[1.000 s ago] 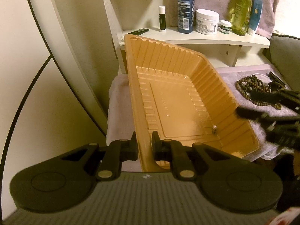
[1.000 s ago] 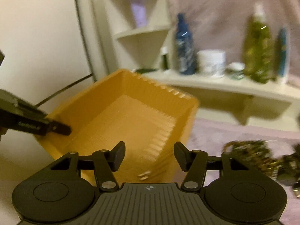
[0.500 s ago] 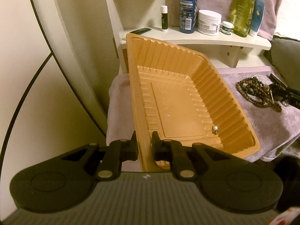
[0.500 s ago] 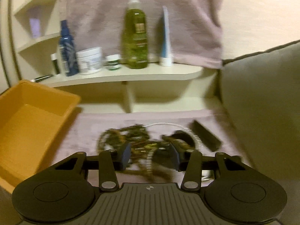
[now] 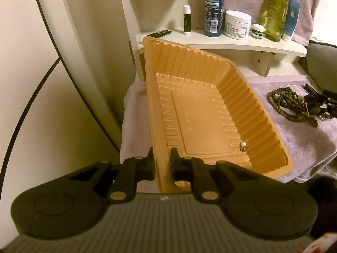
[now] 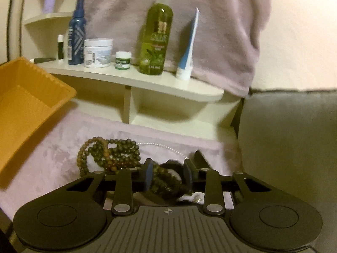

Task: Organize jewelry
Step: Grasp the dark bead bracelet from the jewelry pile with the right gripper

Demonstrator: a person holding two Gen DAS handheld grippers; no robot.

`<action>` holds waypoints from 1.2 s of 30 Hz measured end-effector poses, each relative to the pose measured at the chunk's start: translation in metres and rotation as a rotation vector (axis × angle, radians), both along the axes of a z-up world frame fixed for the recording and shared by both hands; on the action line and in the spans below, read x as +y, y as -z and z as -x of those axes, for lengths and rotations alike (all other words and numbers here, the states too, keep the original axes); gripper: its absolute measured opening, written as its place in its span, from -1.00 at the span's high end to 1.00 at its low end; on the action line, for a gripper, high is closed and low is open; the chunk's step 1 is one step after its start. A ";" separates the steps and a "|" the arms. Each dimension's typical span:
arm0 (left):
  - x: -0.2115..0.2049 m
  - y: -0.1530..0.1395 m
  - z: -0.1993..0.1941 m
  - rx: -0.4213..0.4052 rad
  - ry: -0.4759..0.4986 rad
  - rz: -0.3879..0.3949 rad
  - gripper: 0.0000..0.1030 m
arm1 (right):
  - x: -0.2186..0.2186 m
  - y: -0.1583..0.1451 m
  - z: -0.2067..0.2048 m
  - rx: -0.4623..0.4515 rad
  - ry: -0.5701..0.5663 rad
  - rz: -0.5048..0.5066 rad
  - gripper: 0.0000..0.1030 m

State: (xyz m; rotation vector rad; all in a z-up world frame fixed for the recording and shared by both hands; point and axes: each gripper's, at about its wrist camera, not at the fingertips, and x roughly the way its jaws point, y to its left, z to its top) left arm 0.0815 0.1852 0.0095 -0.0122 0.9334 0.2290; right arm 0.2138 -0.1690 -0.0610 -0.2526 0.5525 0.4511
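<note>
Your left hand-held gripper (image 5: 161,164) clamps the orange tray (image 5: 198,113) wall; your right hand-held gripper (image 6: 167,174) stands part-open around the beaded bracelet (image 6: 166,181).

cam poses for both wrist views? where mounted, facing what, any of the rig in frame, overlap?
Left wrist: on the left gripper, looking along its fingers into the orange tray whose rim it clamps; a small pearl piece lies inside.
Right wrist: on the right gripper, looking low over the lilac towel at the beaded necklace, with beads between its fingers.
Shared: tray, beads, towel, shelf with the green bottle.
</note>
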 end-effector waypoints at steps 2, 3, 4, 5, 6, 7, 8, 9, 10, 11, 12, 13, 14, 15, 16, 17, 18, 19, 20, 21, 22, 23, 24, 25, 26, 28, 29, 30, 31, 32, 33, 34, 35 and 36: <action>0.000 0.000 0.000 -0.001 -0.002 0.002 0.77 | -0.001 0.002 -0.002 0.016 -0.035 0.064 0.38; 0.000 0.000 0.000 -0.001 -0.003 0.002 0.77 | -0.001 0.005 -0.002 0.020 -0.050 0.091 0.38; 0.000 0.000 0.000 -0.002 -0.005 0.003 0.77 | -0.001 0.007 -0.002 0.027 -0.069 0.115 0.39; 0.001 0.000 0.000 -0.002 -0.006 0.005 0.77 | -0.002 0.009 -0.003 0.029 -0.079 0.134 0.40; 0.001 0.000 0.000 -0.002 -0.006 0.005 0.77 | -0.004 0.011 -0.004 0.031 -0.088 0.146 0.40; 0.001 0.000 0.000 -0.002 -0.007 0.005 0.77 | -0.004 0.012 -0.005 0.033 -0.099 0.158 0.41; 0.002 0.000 0.000 -0.003 -0.008 0.008 0.77 | -0.004 0.014 -0.007 0.033 -0.110 0.175 0.42; 0.002 0.000 0.000 -0.003 -0.009 0.009 0.77 | -0.004 0.015 -0.008 0.031 -0.123 0.191 0.43; 0.002 0.000 0.000 -0.002 -0.010 0.008 0.77 | -0.002 0.017 -0.008 0.028 -0.143 0.212 0.48; 0.002 0.000 0.000 -0.002 -0.010 0.009 0.77 | 0.000 0.018 -0.007 0.014 -0.164 0.235 0.59; 0.002 0.000 0.000 -0.002 -0.010 0.009 0.77 | 0.002 0.019 -0.006 0.003 -0.182 0.254 0.63; 0.002 0.000 0.000 -0.002 -0.009 0.008 0.77 | 0.004 0.020 -0.005 -0.007 -0.205 0.272 0.69; 0.002 0.000 0.000 -0.002 -0.009 0.008 0.77 | 0.005 0.021 -0.004 -0.014 -0.224 0.291 0.73; 0.002 0.000 0.000 -0.003 -0.010 0.009 0.77 | 0.006 0.022 -0.004 -0.018 -0.236 0.306 0.77; 0.002 0.000 0.000 -0.003 -0.010 0.010 0.77 | 0.007 0.022 -0.003 -0.025 -0.241 0.315 0.87; 0.002 0.000 0.000 -0.003 -0.010 0.010 0.77 | 0.006 0.021 -0.002 -0.033 -0.242 0.315 0.87; 0.002 0.000 0.000 -0.002 -0.009 0.009 0.77 | 0.004 0.019 -0.001 -0.045 -0.236 0.309 0.87; 0.002 0.000 0.000 -0.002 -0.009 0.008 0.77 | 0.002 0.017 -0.001 -0.061 -0.227 0.305 0.87; 0.002 0.000 0.000 -0.002 -0.010 0.009 0.77 | 0.000 0.014 0.001 -0.081 -0.216 0.302 0.87; 0.002 0.000 0.000 -0.003 -0.010 0.009 0.77 | -0.002 0.012 0.001 -0.095 -0.208 0.299 0.87; 0.002 0.000 0.000 -0.003 -0.010 0.008 0.77 | -0.004 0.010 0.001 -0.103 -0.198 0.293 0.87; 0.002 0.000 0.000 -0.003 -0.010 0.009 0.77 | -0.005 0.009 0.001 -0.119 -0.183 0.294 0.87; 0.002 0.000 0.000 -0.004 -0.010 0.010 0.77 | -0.006 0.008 0.000 -0.134 -0.172 0.302 0.87; 0.002 0.000 0.000 -0.002 -0.010 0.009 0.77 | -0.006 0.007 -0.001 -0.140 -0.160 0.306 0.87; 0.002 0.000 0.000 -0.002 -0.011 0.009 0.77 | -0.008 0.005 -0.002 -0.145 -0.150 0.301 0.87; 0.002 0.000 0.000 -0.002 -0.011 0.010 0.77 | -0.010 0.000 -0.005 -0.140 -0.138 0.268 0.87; 0.001 0.000 0.000 -0.002 -0.011 0.009 0.77 | -0.011 -0.005 -0.003 -0.149 -0.134 0.252 0.87; 0.001 0.000 0.000 -0.003 -0.010 0.009 0.77 | -0.009 -0.009 -0.001 -0.159 -0.135 0.237 0.87; 0.001 0.000 0.000 -0.003 -0.009 0.007 0.77 | -0.007 -0.013 0.001 -0.166 -0.139 0.222 0.87; 0.001 0.000 0.000 -0.003 -0.010 0.008 0.77 | -0.004 -0.017 0.003 -0.172 -0.147 0.211 0.87; 0.001 -0.001 0.000 -0.003 -0.009 0.008 0.77 | -0.002 -0.021 0.005 -0.173 -0.155 0.193 0.87; 0.001 -0.001 -0.001 -0.004 -0.007 0.008 0.77 | 0.001 -0.026 0.007 -0.168 -0.164 0.158 0.87; 0.001 -0.001 -0.001 -0.004 -0.005 0.009 0.77 | 0.004 -0.032 0.010 -0.161 -0.174 0.121 0.87; 0.000 -0.001 -0.001 -0.004 -0.003 0.007 0.77 | 0.008 -0.037 0.013 -0.156 -0.189 0.092 0.87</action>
